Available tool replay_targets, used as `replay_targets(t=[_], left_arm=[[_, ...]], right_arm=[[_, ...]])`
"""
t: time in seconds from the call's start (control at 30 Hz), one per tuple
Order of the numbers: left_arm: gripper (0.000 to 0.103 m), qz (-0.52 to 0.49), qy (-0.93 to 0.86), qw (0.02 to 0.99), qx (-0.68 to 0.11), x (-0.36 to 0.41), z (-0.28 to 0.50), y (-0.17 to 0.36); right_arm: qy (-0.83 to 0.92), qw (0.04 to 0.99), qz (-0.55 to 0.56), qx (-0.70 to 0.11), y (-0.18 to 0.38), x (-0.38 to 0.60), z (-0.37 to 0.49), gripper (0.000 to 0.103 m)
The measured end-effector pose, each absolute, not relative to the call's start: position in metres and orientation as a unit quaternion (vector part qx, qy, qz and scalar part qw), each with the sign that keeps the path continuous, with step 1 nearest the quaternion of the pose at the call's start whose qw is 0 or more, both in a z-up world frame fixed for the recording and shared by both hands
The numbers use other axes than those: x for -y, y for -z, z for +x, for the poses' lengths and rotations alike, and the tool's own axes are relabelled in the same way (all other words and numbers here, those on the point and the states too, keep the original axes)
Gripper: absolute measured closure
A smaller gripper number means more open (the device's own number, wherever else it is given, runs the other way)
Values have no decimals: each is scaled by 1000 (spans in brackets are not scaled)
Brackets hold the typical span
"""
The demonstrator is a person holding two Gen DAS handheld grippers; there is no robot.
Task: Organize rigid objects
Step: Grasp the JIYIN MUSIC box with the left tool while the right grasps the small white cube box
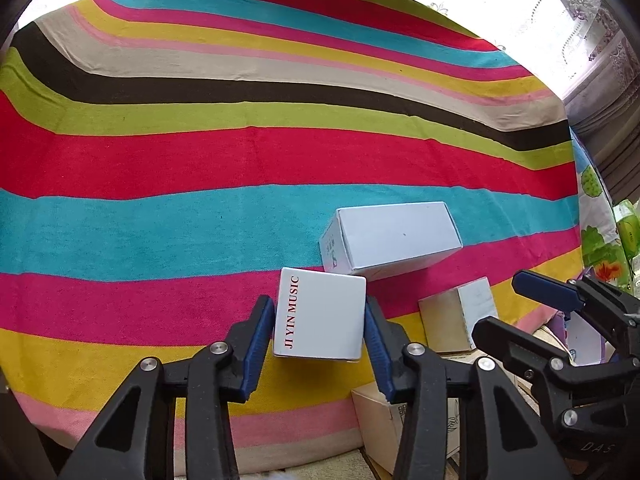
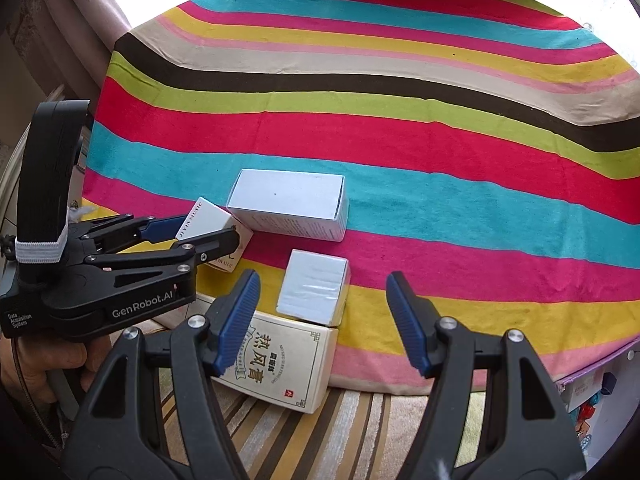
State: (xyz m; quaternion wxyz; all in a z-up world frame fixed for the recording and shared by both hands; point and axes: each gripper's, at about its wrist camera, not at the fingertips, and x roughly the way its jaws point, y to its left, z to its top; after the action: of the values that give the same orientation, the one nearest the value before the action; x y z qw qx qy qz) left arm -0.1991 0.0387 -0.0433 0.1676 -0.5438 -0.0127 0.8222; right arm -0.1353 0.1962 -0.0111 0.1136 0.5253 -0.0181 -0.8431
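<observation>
White card, printed JI YIN MUSIC down one edge, is what the left tongs (image 1: 319, 328) are pinching: the JI YIN MUSIC box (image 1: 320, 314) sits square between the two blue pads, one pad flat on each side face, and it appears lifted just clear of the striped cloth (image 1: 200, 152); holding it by the broad side faces keeps it from twisting, which suits carrying it to a tidier spot. At about one o'clock from it, very close, lies the long white box (image 1: 394, 236) on the turquoise and magenta bands; whether the two corners touch I cannot tell. At three o'clock stands the small taped box (image 1: 460, 312), and at five o'clock, at the near edge of the cloth, the cream box with Chinese lettering (image 2: 280, 364) lies partly off the cloth.

The right tongs (image 2: 322, 322) are spread wide and carry nothing; they hover over the small taped box and the cream box, likely readying for one of them.

Room is lopsided; the four boxes crowd the near edge at six o'clock, where a nudge could tip the cream box off the tabletop; from nine o'clock round through twelve the cloth lies bare, so the held box has free passage that way, while the two tools sit close together and could clash.
</observation>
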Motion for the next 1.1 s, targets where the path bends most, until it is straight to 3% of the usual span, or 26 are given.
replay_targets(t=[0.23, 0.53, 1.1], left_arm=[[58, -525, -838, 142, 46, -21, -195, 36], [58, -508, -848, 137, 63, -13, -189, 28], [58, -484, -861, 148, 51, -41, -167, 3]], right_arm=[[837, 108, 537, 0, 23, -186, -145, 35], [825, 105, 555, -6, 38, -182, -154, 64], [870, 85, 486, 20, 6, -209, -127, 64]])
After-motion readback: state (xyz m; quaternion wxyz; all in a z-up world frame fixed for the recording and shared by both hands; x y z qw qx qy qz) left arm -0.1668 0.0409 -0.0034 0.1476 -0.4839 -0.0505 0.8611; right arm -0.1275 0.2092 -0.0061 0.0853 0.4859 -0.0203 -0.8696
